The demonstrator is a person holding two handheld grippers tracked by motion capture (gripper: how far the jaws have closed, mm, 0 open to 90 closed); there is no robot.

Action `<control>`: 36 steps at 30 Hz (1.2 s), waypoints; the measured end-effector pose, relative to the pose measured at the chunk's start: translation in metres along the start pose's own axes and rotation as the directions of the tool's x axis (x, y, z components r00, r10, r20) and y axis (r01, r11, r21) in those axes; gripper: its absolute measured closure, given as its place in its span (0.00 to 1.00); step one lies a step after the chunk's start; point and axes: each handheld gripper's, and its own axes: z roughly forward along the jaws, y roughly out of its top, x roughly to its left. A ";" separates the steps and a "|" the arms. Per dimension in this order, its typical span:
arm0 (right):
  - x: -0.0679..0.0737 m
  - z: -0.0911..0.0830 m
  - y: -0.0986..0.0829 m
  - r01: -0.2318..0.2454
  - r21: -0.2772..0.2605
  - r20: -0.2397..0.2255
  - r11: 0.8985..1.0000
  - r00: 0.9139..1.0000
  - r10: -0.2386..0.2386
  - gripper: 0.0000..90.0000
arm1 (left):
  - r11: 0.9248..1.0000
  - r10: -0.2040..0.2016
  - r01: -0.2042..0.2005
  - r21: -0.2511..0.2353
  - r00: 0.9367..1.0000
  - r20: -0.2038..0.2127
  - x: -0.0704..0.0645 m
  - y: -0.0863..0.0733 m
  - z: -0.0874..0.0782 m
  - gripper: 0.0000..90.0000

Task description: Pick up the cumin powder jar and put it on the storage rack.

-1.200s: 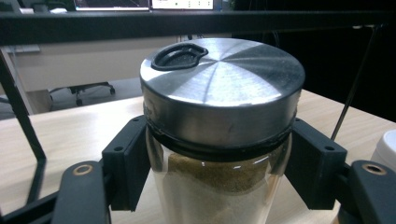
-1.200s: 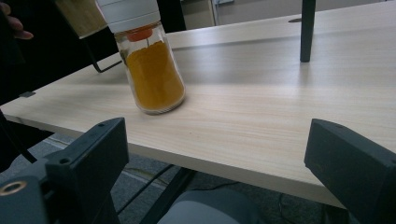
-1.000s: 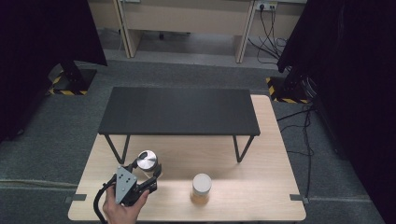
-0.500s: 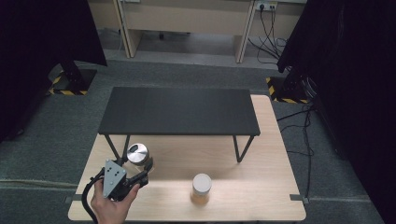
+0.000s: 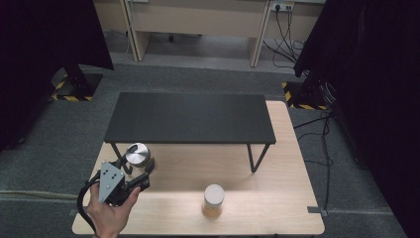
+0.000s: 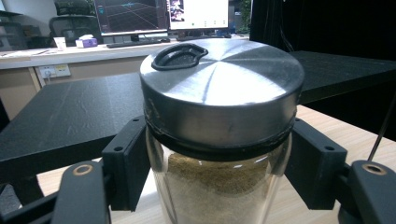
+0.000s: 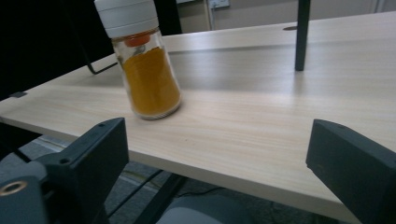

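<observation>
Left hand-held gripper point(image 6: 219, 186) clamped on steel-lid spice jar point(image 6: 219, 135), jaws approx jar-wide

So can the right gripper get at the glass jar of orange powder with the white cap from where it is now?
Probably yes. The right gripper, jaws wide open, sits just off the wooden table's near edge, and the white-capped glass jar of orange powder stands upright ahead to its left with bare tabletop between.
</observation>
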 end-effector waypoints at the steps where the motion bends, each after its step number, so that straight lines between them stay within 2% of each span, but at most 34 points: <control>1: 0.001 0.000 0.002 0.009 0.003 0.002 1.000 1.000 -0.009 0.05 | 1.000 -0.001 0.001 -0.001 1.000 0.000 0.000 0.000 0.000 0.34; 3: 0.003 -0.001 0.005 0.022 -0.006 0.013 1.000 1.000 -0.022 0.04 | 1.000 0.005 -0.005 0.000 1.000 -0.002 0.001 0.002 0.001 0.34; 10: 0.002 0.000 0.006 0.027 0.002 0.007 1.000 1.000 -0.028 0.06 | 1.000 0.006 -0.006 0.014 1.000 -0.007 0.004 0.006 0.005 0.34; 25: -0.002 0.000 0.005 0.032 0.001 0.002 0.999 0.999 -0.032 0.07 | 0.999 -0.010 0.010 0.040 1.000 -0.014 0.016 0.024 0.029 0.34; 28: -0.002 0.000 0.005 0.029 0.001 0.002 1.000 1.000 -0.029 0.07 | 0.998 -0.017 0.017 0.054 1.000 -0.012 0.017 0.029 0.030 0.34; 36: -0.003 0.000 0.004 0.025 0.004 0.001 1.000 1.000 -0.025 0.08 | 0.999 -0.022 0.022 0.044 1.000 -0.002 0.017 0.030 0.029 0.34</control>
